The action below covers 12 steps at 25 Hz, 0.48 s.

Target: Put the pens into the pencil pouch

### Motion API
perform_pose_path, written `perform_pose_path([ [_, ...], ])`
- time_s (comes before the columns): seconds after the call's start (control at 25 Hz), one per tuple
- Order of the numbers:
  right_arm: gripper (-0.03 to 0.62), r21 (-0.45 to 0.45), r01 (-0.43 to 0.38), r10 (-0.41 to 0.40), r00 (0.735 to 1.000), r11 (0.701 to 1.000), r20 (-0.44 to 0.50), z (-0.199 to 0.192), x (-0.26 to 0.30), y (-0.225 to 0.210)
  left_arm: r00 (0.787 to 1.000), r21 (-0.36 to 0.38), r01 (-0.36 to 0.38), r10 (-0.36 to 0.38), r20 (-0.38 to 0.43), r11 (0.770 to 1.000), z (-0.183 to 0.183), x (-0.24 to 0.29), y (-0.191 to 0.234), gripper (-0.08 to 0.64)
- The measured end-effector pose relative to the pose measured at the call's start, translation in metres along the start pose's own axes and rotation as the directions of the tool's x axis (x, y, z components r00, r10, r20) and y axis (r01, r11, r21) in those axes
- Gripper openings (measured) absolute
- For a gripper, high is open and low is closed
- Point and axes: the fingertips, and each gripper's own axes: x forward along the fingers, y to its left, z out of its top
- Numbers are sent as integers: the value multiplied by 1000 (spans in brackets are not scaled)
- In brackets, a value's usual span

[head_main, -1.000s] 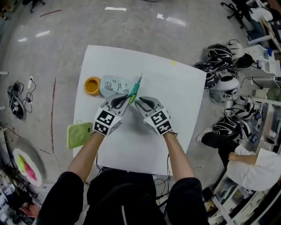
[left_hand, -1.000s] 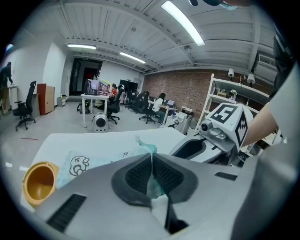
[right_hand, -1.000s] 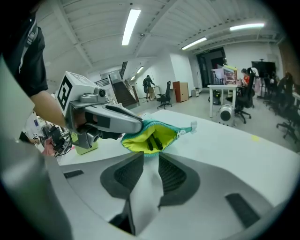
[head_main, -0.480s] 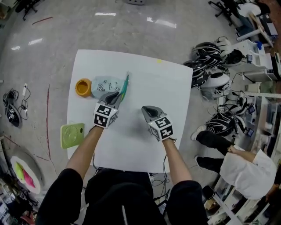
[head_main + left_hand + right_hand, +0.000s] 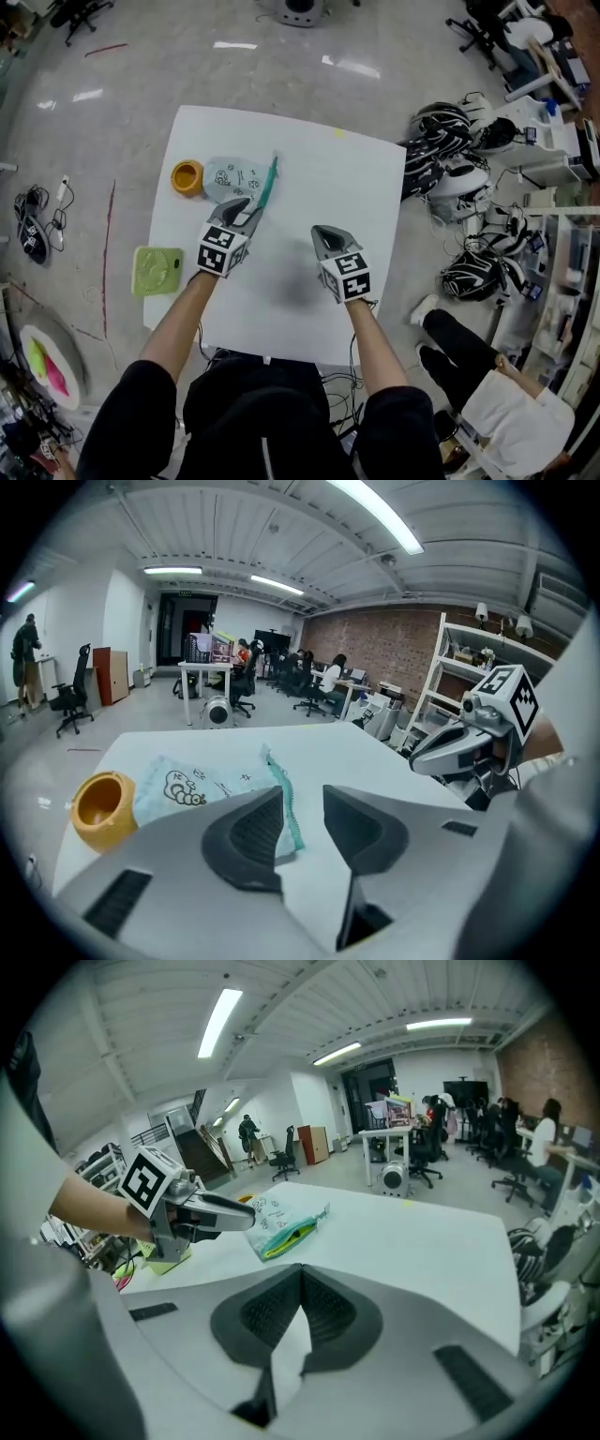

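Observation:
The light-blue pencil pouch [image 5: 232, 176] with a teal zipper edge lies flat on the white table [image 5: 356, 178] at its far left. My left gripper [image 5: 248, 211] sits at the pouch's near corner. Its jaws have just been opening and now stand open, with the zipper edge [image 5: 284, 803] loose beside the left pad. In the right gripper view the pouch [image 5: 281, 1218] gapes and shows something yellow-green inside. My right gripper [image 5: 322, 232] hovers over bare table to the right, shut and empty [image 5: 302, 1283]. No loose pen shows on the table.
An orange cup [image 5: 187, 175] stands just left of the pouch. A green hand fan [image 5: 157, 270] lies at the table's left edge. Helmets [image 5: 450, 141] are piled on the floor to the right, and a person [image 5: 487, 375] sits near the table's right front.
The left jaws have let go of the pouch's edge and opened. The right gripper has shut and pulled away from the pouch to the right.

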Motion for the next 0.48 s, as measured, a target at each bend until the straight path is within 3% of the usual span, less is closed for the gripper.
perform_pose_path([
  [0.12,9,-5,3,-2,999,1000,54,14,-13,4,999,4,-24,23,46,1000,14,-26,-8,146],
  [0.24,9,1,7,-7,992,1000,128,26,-31,9,994,41,-66,62,92,997,24,-53,-19,50],
  [0.48,8,10,76,-76,968,997,240,40,-70,22,979,70,-100,86,185,993,42,-105,-45,23],
])
